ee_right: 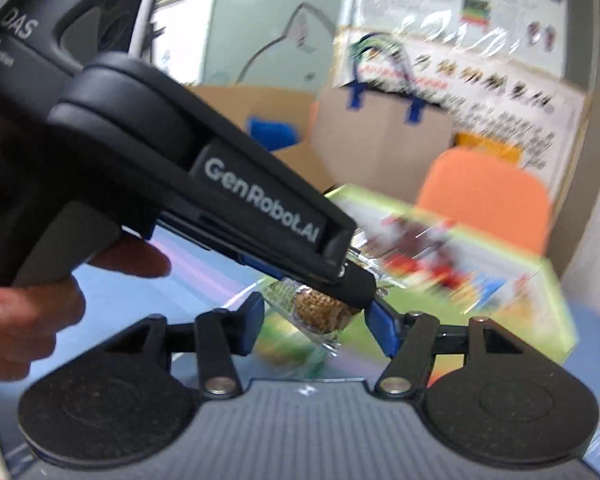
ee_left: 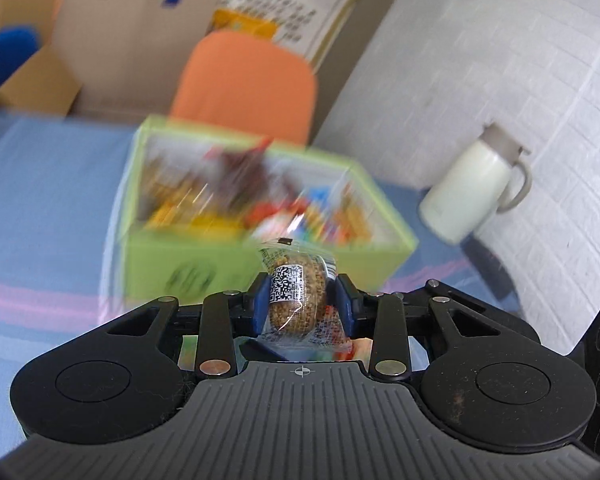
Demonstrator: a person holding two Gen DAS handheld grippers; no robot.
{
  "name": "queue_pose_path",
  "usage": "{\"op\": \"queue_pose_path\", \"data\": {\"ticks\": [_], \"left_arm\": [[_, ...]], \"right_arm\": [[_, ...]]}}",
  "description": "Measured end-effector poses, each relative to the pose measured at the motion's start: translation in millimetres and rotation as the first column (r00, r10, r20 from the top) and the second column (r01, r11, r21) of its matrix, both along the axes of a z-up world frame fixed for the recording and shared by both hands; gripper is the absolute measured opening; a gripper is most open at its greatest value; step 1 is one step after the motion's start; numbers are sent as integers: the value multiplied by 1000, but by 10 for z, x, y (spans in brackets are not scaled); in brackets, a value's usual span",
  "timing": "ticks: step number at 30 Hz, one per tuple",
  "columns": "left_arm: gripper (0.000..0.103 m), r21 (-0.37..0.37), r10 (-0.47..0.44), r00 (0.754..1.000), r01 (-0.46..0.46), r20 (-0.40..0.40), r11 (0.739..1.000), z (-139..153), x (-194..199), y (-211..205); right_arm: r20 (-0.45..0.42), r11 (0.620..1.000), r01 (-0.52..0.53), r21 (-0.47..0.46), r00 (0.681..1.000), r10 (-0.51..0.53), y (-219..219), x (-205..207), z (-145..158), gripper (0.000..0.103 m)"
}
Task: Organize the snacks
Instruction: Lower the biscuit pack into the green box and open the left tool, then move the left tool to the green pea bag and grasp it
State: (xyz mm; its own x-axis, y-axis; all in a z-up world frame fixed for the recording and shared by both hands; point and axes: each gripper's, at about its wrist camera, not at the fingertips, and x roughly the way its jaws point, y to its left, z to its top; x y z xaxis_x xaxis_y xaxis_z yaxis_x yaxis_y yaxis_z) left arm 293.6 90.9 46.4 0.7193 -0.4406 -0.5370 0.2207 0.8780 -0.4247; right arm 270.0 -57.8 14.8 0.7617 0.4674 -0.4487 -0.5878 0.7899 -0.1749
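Two grippers, one wrapped snack (ee_left: 298, 300) near the green box (ee_left: 236, 252).
Your left gripper (ee_left: 300, 300) pinches it; your right gripper (ee_right: 316, 320) clamps it too. Next: carry it over the box, release.

Motion blur smears the green box (ee_left: 236, 248) ahead of my left gripper (ee_left: 302, 300); I cannot read the packets inside. From my right gripper (ee_right: 316, 316), the left tool's body covers most of the wrapped snack (ee_right: 320, 314). The holding hand (ee_right: 24, 304) runs off the frame's left edge.
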Motion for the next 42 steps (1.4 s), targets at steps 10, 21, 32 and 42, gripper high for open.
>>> {"op": "queue_pose_path", "data": {"ticks": [10, 21, 32, 42], "left_arm": [[12, 89, -15, 995, 23, -96, 996, -126, 1417, -613], [50, 142, -23, 1000, 24, -15, 990, -185, 1286, -780], [60, 169, 2, 995, -19, 101, 985, 252, 654, -770], [66, 112, 7, 999, -12, 50, 994, 67, 96, -486]], "right_arm": [[-136, 997, 71, -22, 988, -73, -418, 1263, -218, 67], [-153, 990, 91, 110, 986, -74, -646, 1275, -251, 94], [-10, 982, 155, 106, 988, -155, -840, 381, 56, 93], [-98, 994, 107, 11, 990, -105, -698, -491, -347, 94]]}}
